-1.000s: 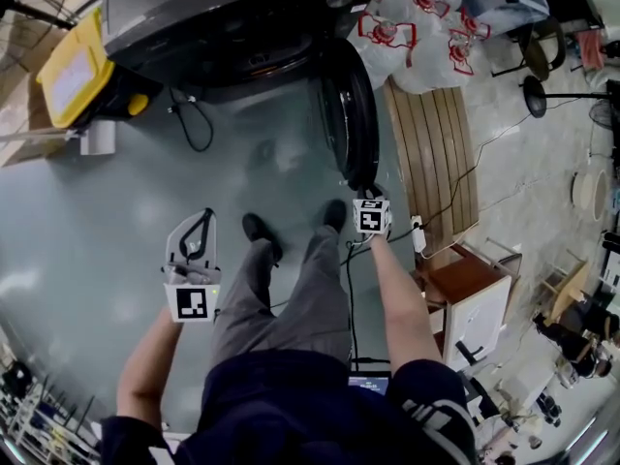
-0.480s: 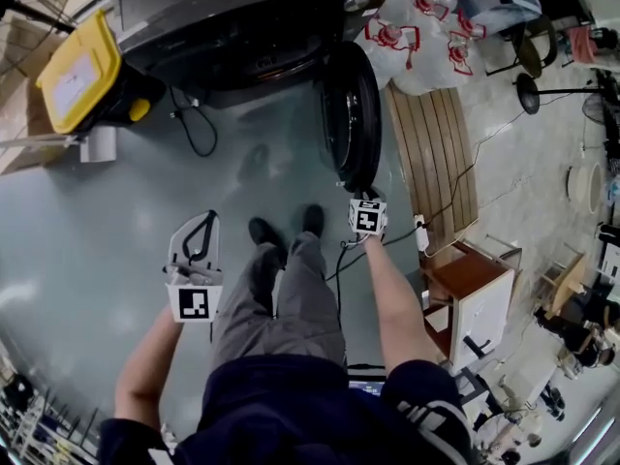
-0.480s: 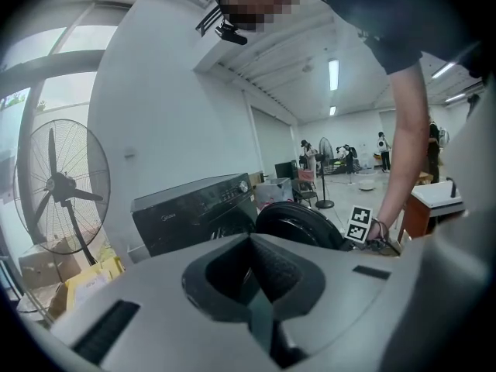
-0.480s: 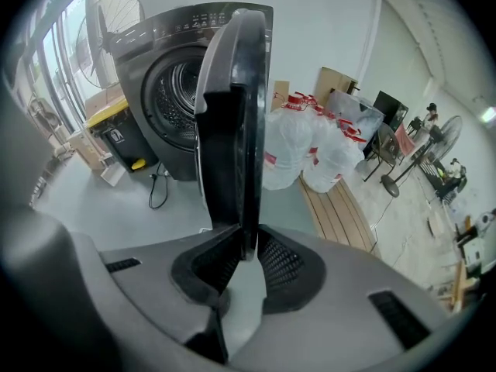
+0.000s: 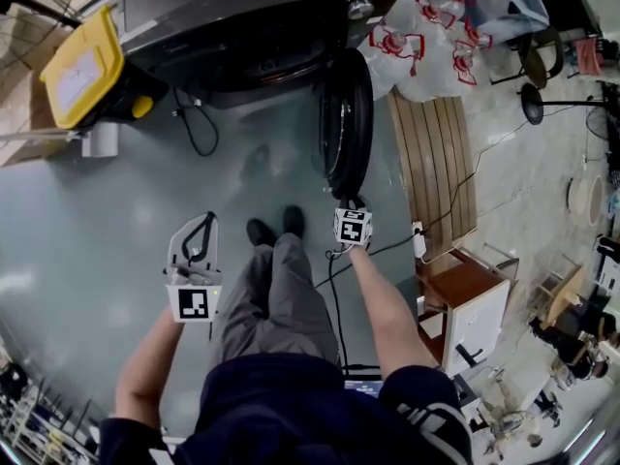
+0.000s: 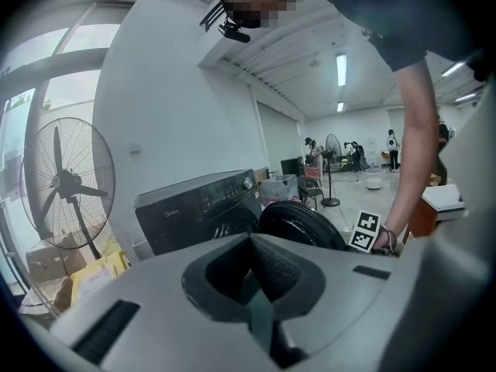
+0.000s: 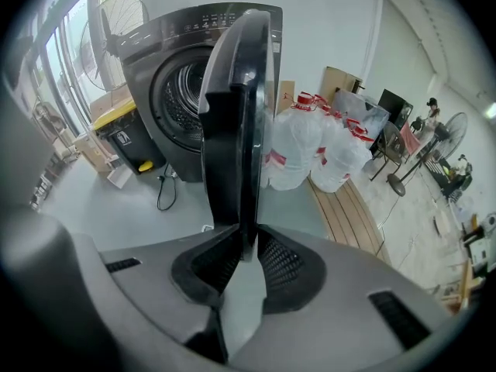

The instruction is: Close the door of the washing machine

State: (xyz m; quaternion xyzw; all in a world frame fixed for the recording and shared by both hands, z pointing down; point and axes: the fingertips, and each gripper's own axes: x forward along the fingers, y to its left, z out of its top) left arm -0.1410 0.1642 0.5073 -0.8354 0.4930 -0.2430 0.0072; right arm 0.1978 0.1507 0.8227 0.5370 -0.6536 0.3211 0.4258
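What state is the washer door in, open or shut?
Open. The door stands swung out edge-on from the washing machine, the drum opening exposed beside it; the right hand-held gripper is clamped on its edge.

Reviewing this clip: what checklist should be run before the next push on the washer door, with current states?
1. Right gripper clamped on the door edge: ok.
2. Door shut: not ok, it stands wide open.
3. Drum opening free of laundry hanging out: ok, as far as visible.
4. Left gripper shut, empty, away from the swing: ok.
5. Floor cable clear of the door's path: probably ok.
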